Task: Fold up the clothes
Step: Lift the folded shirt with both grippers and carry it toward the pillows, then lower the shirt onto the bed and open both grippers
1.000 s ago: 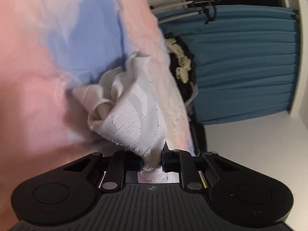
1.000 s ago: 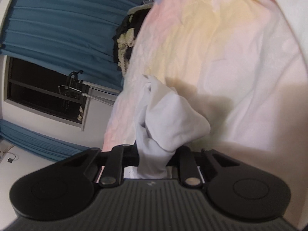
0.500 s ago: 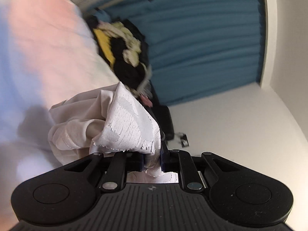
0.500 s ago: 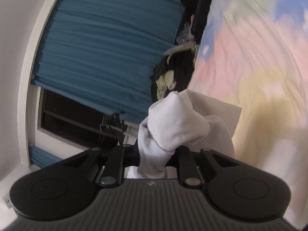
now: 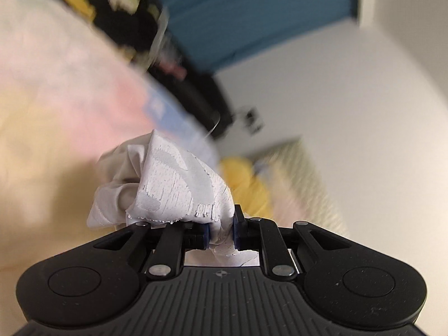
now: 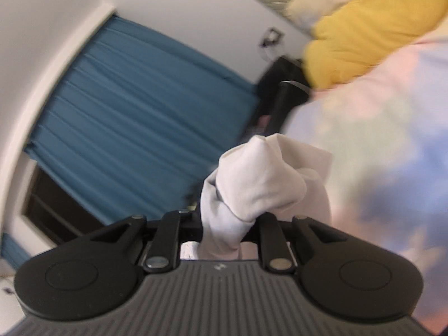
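Observation:
A white garment with a cracked white print point(image 5: 173, 184) is bunched up in front of my left gripper point(image 5: 220, 233), whose jaws are shut on a fold of it. In the right wrist view plain white cloth point(image 6: 260, 179) of the garment bulges over my right gripper point(image 6: 224, 232), which is shut on it. Both bunches are held up above a bed with a pastel pink, yellow and blue cover point(image 5: 56, 89) point(image 6: 386, 145). How the cloth runs between the two grippers is hidden.
A yellow pillow point(image 6: 372, 30) point(image 5: 249, 184) lies at the head of the bed. A blue curtain point(image 6: 134, 120) point(image 5: 252, 11) hangs over a dark window. Dark and yellow clothes point(image 5: 117, 8) are piled on the bed. A black object point(image 6: 282, 92) stands by the white wall.
Both grippers have swung upward and turned with the cloth still held. The view has moved from the bed cover toward the wall, the curtain and the yellow pillow; both views are blurred by motion.

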`<state>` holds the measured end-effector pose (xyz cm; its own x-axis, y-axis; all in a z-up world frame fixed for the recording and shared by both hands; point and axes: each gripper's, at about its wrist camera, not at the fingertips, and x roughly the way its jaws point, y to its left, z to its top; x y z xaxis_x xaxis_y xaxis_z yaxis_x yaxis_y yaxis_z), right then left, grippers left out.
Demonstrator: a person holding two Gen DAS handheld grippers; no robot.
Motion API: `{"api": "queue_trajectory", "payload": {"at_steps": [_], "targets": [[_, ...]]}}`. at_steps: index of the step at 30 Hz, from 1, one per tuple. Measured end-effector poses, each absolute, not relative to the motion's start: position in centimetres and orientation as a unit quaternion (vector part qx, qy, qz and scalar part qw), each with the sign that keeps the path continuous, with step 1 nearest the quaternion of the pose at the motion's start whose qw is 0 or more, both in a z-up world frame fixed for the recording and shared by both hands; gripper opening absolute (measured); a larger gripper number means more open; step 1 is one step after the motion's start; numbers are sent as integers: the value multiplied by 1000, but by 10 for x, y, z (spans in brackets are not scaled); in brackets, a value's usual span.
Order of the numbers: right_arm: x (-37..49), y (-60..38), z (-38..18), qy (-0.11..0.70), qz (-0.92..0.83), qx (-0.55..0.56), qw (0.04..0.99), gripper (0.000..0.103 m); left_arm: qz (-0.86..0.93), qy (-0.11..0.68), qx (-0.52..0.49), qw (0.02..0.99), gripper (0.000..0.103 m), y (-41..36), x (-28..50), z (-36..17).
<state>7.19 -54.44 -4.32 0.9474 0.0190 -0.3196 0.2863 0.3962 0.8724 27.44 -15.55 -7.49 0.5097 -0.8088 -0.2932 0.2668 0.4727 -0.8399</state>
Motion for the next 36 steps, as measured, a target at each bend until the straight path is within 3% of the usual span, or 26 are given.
{"api": "queue_trajectory", "payload": {"at_steps": [6,11,14,16,19,25,36], "targets": [[66,-575,-134,192,-142,558,795,19,-350,402,-326,781,17,-158,262,-142],[65,-567,-163,202,-163,550,794,20,-356,408,-292,789,18,-155,257,-149],[64,-561,-156,210,-172,540,797,30,-351,417,-269,794,33,-153,242,-139],[64,-557,-146,222,-173,543,791,55,-350,413,-257,800,68,-153,234,-124],[51,-542,-126,245,-181,508,806,65,-352,392,-222,820,82,-149,210,-97],[21,-503,-78,244,-174,445,844,66,-354,338,-161,857,92,-135,164,-36],[10,-393,55,177,-35,311,933,66,-286,235,-63,927,93,-55,84,72]]}}
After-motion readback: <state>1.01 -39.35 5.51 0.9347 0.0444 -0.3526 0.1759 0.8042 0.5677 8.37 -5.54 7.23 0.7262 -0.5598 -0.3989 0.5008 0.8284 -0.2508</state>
